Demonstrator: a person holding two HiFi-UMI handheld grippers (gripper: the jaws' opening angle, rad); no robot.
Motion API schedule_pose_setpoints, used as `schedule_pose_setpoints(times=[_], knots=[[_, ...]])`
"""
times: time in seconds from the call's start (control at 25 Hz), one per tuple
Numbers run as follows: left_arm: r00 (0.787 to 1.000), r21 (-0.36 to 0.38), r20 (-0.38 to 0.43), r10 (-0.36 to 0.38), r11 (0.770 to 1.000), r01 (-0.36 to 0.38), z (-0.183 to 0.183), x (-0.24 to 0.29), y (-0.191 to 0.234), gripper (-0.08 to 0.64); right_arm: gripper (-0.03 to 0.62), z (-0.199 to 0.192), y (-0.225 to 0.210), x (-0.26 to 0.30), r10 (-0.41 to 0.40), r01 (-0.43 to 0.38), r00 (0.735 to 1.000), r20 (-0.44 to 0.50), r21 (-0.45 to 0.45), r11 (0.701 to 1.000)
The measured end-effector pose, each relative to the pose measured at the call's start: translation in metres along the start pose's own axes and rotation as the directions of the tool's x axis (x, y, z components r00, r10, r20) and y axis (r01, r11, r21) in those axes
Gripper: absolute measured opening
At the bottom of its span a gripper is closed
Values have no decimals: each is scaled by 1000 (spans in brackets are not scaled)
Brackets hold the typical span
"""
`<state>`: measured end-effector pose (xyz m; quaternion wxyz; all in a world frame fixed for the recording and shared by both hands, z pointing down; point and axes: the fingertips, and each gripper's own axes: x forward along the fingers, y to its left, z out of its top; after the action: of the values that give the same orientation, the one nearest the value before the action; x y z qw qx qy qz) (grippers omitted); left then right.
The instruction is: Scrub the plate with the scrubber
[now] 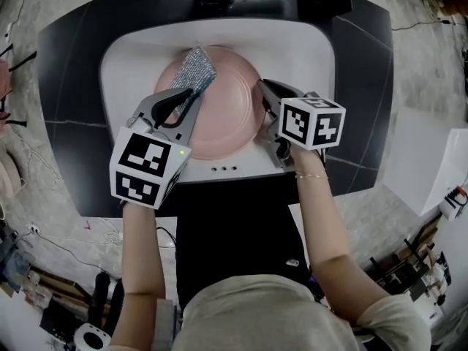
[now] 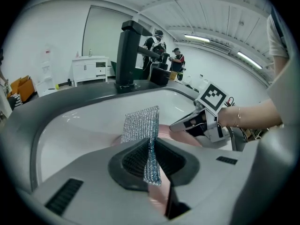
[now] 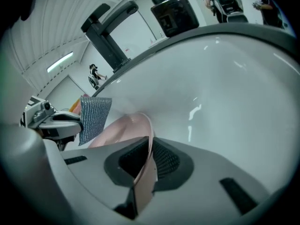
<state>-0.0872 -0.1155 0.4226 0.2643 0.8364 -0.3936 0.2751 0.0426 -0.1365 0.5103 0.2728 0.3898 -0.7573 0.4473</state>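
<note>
Silver-mesh ready: clamps scrubber in left gripper over plate, pinches its rim in right gripper for steadiness.

Bright, even indoor light fills all three views. Long ceiling lamps glow in the left gripper view, and another strip shows in the right gripper view. The white sink gives back small hard glints on its far wall, and shadows inside it are soft. The scrubber sparkles. Both gripper views bend strongly toward round black edges. Close to the lens, the left gripper, the right gripper and the near rim of the plate are blurred. The head view bows at its edges.
</note>
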Motion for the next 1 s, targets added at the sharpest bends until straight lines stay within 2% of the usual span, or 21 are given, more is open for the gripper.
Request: schedule_pose_setpoints(times=[0.12, 0.36, 0.52, 0.76, 1.0], knots=[[999, 22, -29, -17, 1000, 17, -5, 3, -3, 57, 38, 2, 3, -2, 7, -7, 1000, 20, 14, 1000], [992, 84, -111, -58, 994, 68, -19, 11, -15, 57, 38, 4, 4, -7, -13, 14, 1000, 10, -31, 999], [984, 100, -153, -91, 989, 107, -28, 19, -21, 57, 38, 7, 3, -12, -29, 30, 999, 14, -47, 998], [962, 82, -215, -166, 979, 187, -38, 30, -35, 57, 40, 10, 3, -13, -14, 15, 1000, 17, -30, 999], [931, 104, -330, -156, 974, 200, -53, 39, -37, 57, 43, 11, 6, -13, 20, -20, 1000, 9, -18, 1000]])
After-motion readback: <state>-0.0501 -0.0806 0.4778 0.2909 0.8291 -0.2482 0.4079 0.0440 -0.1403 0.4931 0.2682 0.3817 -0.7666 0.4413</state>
